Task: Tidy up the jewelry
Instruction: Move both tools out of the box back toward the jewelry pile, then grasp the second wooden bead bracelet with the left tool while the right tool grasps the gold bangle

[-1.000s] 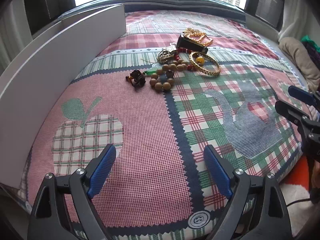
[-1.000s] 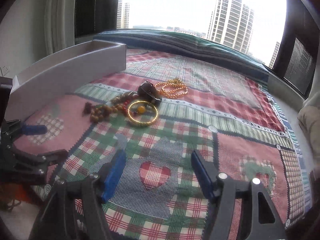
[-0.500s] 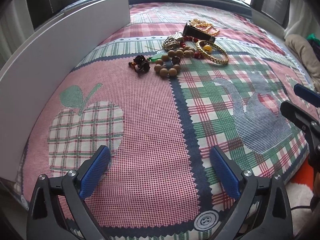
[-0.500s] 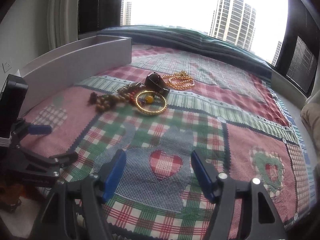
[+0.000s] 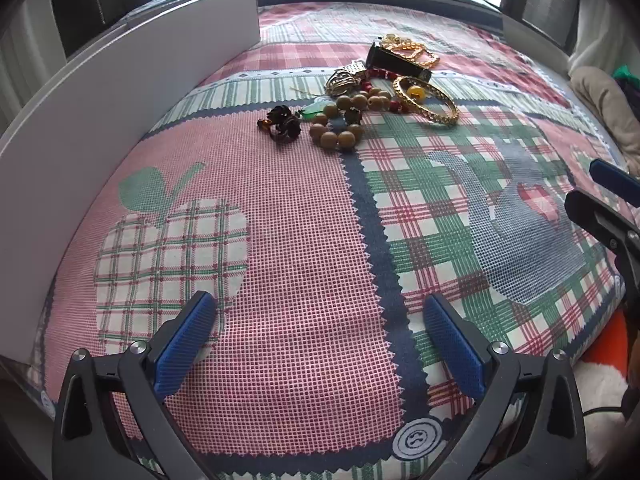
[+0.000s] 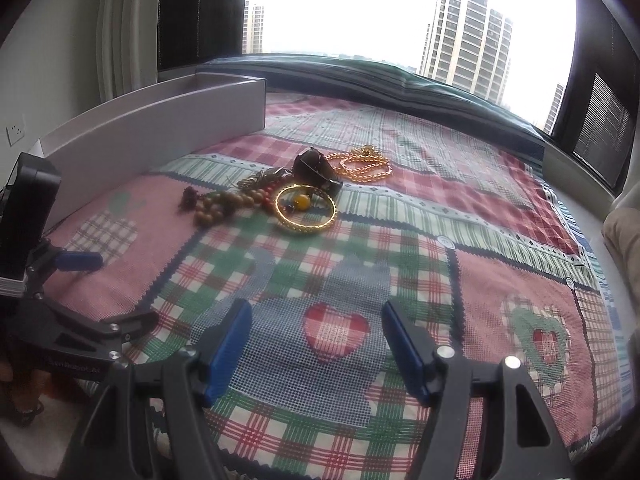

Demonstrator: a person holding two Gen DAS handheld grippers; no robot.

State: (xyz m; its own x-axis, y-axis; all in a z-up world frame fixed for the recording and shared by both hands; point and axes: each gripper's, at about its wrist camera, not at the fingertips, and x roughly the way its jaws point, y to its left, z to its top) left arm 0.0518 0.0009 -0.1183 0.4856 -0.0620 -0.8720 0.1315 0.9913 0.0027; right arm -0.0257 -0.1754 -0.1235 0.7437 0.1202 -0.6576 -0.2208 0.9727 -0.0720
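With jaws just spread wider and now at full gape, left tongs [image 5: 318, 340] hang released over the pink patch of the quilt [image 5: 280, 240], nothing between the blue pads [image 5: 182, 342], touching nothing. Tilted steeply down at the bed. Right tongs [image 6: 316, 346] also released, medium gap, empty, above the heart patch; angled less steeply, aimed toward the window. Each pair shows at the edge of the other's view, well apart.

Jewelry pile sits far ahead of both, mid-quilt, untouched. Gold bangle [image 6: 306, 210] lies flat at the near right of the pile, a yellow bead [image 6: 301, 201] inside its ring. Wooden bead bracelet [image 5: 344, 120] lies left of it, strung out across toward a dark brooch-like piece [image 5: 282, 124]. Black box [image 5: 398, 62] behind the bangle, long axis running left-right in the left view. Gold chain [image 6: 366, 166] coiled just beyond the box. White tray [image 6: 160, 136] along the quilt's left side, long wall running toward the window.
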